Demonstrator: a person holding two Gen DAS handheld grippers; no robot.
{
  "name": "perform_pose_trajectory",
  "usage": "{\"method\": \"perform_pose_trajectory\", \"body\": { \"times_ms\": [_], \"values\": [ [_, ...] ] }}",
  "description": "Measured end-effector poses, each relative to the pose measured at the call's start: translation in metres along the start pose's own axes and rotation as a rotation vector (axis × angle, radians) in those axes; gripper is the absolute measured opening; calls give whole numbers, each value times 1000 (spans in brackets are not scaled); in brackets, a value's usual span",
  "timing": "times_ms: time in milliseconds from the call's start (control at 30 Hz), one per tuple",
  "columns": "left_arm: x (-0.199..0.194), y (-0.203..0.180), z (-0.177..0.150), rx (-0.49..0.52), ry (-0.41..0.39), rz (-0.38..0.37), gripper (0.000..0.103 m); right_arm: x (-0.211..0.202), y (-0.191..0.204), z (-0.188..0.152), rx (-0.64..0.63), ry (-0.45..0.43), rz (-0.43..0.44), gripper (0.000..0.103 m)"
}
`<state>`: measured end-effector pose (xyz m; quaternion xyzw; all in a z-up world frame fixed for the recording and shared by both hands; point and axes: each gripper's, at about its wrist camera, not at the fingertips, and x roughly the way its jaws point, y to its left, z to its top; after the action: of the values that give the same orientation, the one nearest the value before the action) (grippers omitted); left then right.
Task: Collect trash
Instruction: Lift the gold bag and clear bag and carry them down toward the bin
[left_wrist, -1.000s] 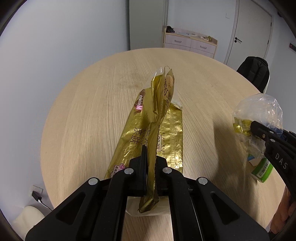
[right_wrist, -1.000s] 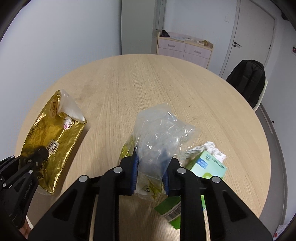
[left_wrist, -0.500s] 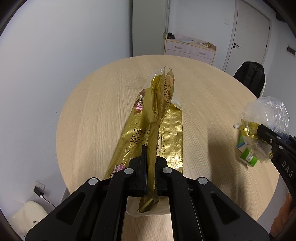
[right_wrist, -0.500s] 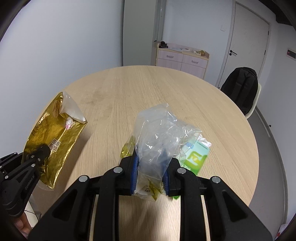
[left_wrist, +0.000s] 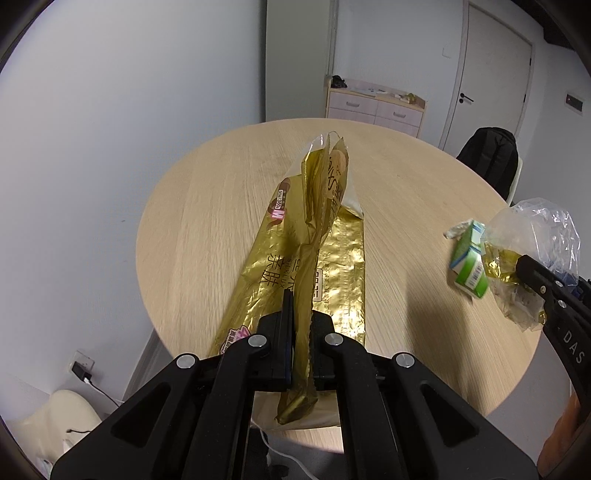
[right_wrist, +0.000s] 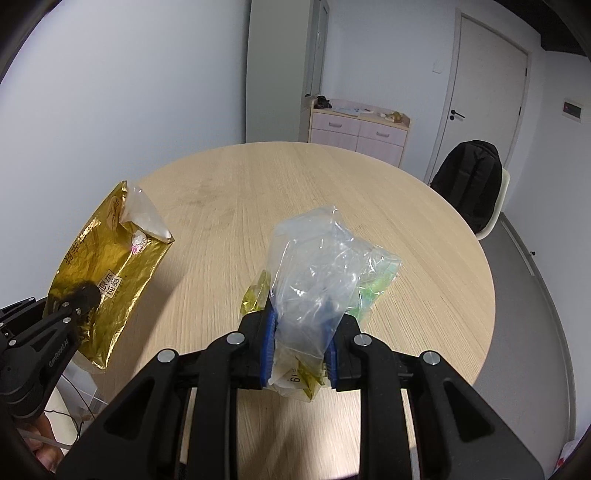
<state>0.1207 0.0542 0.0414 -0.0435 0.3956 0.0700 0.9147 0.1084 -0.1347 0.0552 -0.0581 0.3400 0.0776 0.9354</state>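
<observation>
My left gripper is shut on the edge of a large gold foil bag, held above the near left part of the round wooden table. The bag's mouth points away and is open; the bag also shows in the right wrist view. My right gripper is shut on a clear plastic bag with crumpled yellow wrappers, held above the table. A green and white carton lies on the table with a crumpled tissue beside it, partly hidden behind the clear bag in the right wrist view.
A black backpack on a chair stands at the table's far right. A pink drawer cabinet and a door are behind. A wall socket with a cable is low on the left.
Both grippers have risen and pulled back from the table with their bags. The carton and tissue now lie farther below and ahead.
</observation>
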Motion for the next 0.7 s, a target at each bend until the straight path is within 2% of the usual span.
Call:
{"method": "perform_pose_trajectory", "body": {
  "times_ms": [700],
  "values": [
    [-76, -7, -98, 12, -43, -43, 2, -71, -14, -85, 41, -44, -7, 21]
  ]
}}
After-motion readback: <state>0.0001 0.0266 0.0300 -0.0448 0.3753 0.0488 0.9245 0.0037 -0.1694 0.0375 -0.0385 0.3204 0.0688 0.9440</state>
